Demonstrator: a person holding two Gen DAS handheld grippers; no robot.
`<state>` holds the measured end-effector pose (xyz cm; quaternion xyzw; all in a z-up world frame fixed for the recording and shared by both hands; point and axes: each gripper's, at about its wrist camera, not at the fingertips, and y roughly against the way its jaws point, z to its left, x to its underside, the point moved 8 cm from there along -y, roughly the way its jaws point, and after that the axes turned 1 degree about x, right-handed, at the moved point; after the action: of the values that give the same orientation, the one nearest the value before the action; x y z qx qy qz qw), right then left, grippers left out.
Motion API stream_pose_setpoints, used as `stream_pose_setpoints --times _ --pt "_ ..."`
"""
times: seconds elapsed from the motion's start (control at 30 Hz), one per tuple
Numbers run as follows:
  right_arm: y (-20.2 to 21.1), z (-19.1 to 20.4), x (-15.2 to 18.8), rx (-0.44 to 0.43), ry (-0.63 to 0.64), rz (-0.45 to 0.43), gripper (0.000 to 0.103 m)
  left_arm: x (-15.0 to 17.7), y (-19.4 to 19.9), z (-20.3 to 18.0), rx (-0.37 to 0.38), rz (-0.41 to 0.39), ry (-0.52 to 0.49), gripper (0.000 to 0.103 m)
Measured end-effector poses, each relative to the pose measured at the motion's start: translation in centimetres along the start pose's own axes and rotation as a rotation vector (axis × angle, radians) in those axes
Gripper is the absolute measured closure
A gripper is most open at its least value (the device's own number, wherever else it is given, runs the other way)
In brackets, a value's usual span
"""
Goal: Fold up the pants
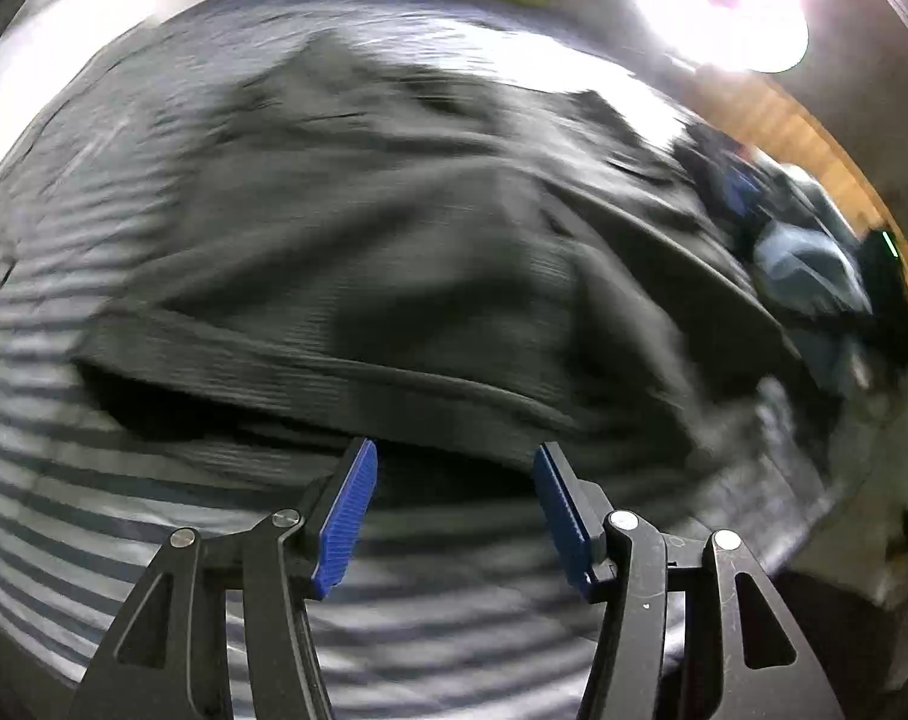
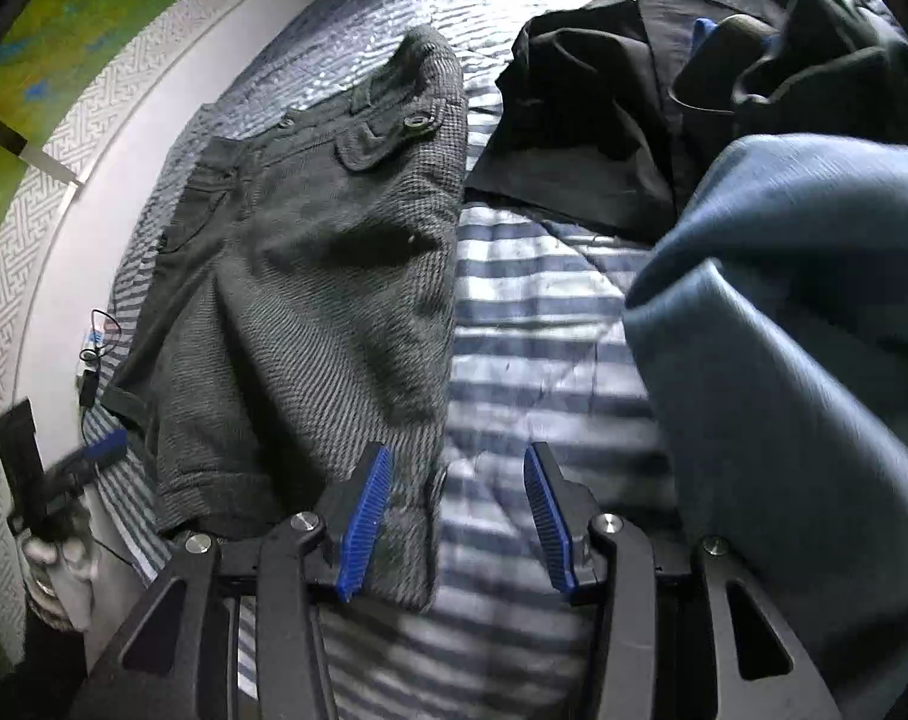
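The left tongs (image 1: pixel 454 516) stand wide, with nothing between the two blue pads (image 1: pixel 345 522). Just ahead of their tips lies the hem edge of the grey pants (image 1: pixel 357 228), which spread forward and away from the tongs over the striped bed cover (image 1: pixel 63 480). This view is blurred, so small details of the cloth cannot be read. Far ahead and to the right of the left tongs there is a pile of other clothes (image 1: pixel 808 264), dark and light blue, and above it a very bright light (image 1: pixel 718 6).

The right tongs (image 2: pixel 457 519) are also wide and hold nothing. The grey pants (image 2: pixel 309 276) lie ahead and to the left of them, flat on the striped bed cover (image 2: pixel 532 324), with the waist and two buttons at the far end and the leg hems near the tongs. The corner of one hem reaches just under the left blue pad (image 2: pixel 363 522) of the right tongs; I cannot tell if it touches. Between the pads mostly the bare striped cover shows. To the right of the right tongs a blue garment (image 2: pixel 802 360) rises close, and farther ahead on the right lie black clothes (image 2: pixel 580 120). Far to the left, at the edge of the bed, the left tongs (image 2: pixel 102 447) appear small and blurred, with a hand (image 2: pixel 51 546) below them.
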<state>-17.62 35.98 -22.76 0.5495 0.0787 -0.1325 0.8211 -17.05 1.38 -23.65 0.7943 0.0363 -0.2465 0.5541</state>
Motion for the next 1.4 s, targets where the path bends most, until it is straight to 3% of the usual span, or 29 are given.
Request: stream_pose_setpoints --times 0.1,0.2,0.3,0.43,0.53,0.6,0.67,0.7,0.73,0.77,0.87,0.93,0.97,1.0,1.07,1.13,1.23,1.33,1.4 --pt "0.8 0.6 0.9 0.002 0.014 -0.018 0.060 0.4 0.0 -6.4 -0.032 -0.028 -0.214 0.044" --pt "1.7 1.3 2.2 0.019 0.044 -0.030 0.060 0.6 -0.5 -10.3 -0.092 -0.047 -0.371 0.043" --pt "2.2 1.7 3.6 0.010 0.054 -0.027 0.060 0.0 -2.1 -12.7 -0.126 -0.037 -0.459 0.044" --pt "0.8 2.6 4.9 0.078 0.104 -0.012 0.060 -0.7 -5.5 -13.1 -0.225 -0.011 -0.544 0.044" --pt "-0.4 2.9 4.9 0.105 0.111 -0.008 0.060 -1.5 -7.0 -12.4 -0.225 0.009 -0.498 0.063" --pt "-1.0 3.1 4.8 0.124 0.126 -0.013 0.060 -2.0 -7.5 -11.5 -0.205 0.023 -0.444 0.086" --pt "-1.3 3.4 4.7 0.150 0.144 -0.017 0.063 -2.3 -7.1 -10.6 -0.181 0.018 -0.402 0.090" --pt "-1.4 3.6 4.7 0.156 0.149 -0.020 0.070 -2.5 -6.7 -10.3 -0.164 0.010 -0.374 0.091" --pt "-1.3 3.8 4.6 0.167 0.157 -0.019 0.083 -2.7 -6.1 -10.1 -0.148 -0.001 -0.352 0.091" --pt "-0.8 4.2 4.5 0.182 0.174 -0.028 0.090 -2.8 -5.2 -10.0 -0.119 -0.016 -0.322 0.091" --pt "2.1 5.8 3.9 0.179 0.217 -0.115 0.093 -3.2 -1.5 -9.6 -0.022 -0.094 -0.235 0.091" --pt "3.6 6.3 3.9 0.208 0.255 -0.157 0.093 -2.7 -1.3 -8.6 -0.037 -0.093 -0.238 0.086" --pt "3.4 6.1 4.2 0.242 0.278 -0.142 0.093 -1.7 -2.2 -8.0 -0.041 -0.026 -0.253 0.082" --pt "2.6 5.9 4.7 0.267 0.306 -0.099 0.091 -0.7 -3.0 -7.3 -0.051 0.038 -0.257 0.082" --pt "0.6 5.1 6.5 0.293 0.347 0.041 0.083 0.3 -3.1 -6.0 -0.071 0.075 -0.260 0.082" --pt "1.5 4.5 6.7 0.307 0.335 0.015 0.083 0.1 -1.6 -5.6 -0.053 0.041 -0.254 0.078" --pt "4.1 5.4 5.7 0.214 0.291 -0.063 0.082 -1.6 0.9 -5.2 -0.012 -0.041 -0.231 0.064" --pt "5.6 7.2 3.7 0.174 0.289 -0.140 0.072 -3.4 0.8 -6.0 -0.021 -0.071 -0.270 0.063" --pt "4.4 8.0 2.0 0.186 0.282 -0.153 0.071 -4.8 -0.5 -7.4 0.000 -0.086 -0.286 0.063"
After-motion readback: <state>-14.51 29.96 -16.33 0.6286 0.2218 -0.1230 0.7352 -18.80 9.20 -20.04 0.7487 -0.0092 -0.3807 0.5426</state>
